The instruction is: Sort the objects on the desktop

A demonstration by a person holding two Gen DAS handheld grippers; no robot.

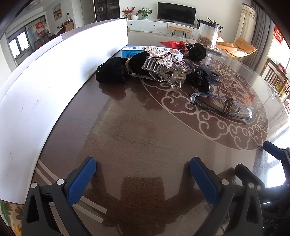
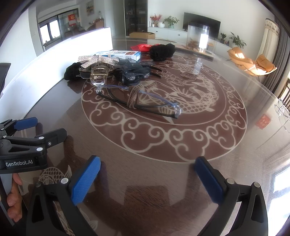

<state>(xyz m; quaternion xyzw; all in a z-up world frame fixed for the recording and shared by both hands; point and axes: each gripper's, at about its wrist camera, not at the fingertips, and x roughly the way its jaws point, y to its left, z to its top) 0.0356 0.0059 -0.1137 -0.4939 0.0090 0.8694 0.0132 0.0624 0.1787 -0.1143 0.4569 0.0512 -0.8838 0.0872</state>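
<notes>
Two grippers, left gripper [image 1: 143, 173] and right gripper [image 2: 147, 174], gape empty before your one pair of glasses [image 2: 139, 101]; only the right view shows maybe your fingers [image 2: 13, 197].

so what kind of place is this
Most likely a home living and dining room. A flat-screen TV sits on a low white cabinet with potted plants, and the work goes on at a glossy wooden table with a dragon inlay.

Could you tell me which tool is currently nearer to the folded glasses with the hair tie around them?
Right, as far as I can judge. The right tool faces the glasses almost head-on across bare table. The left tool sits beside it, with the glasses ahead and off to its right.
</notes>
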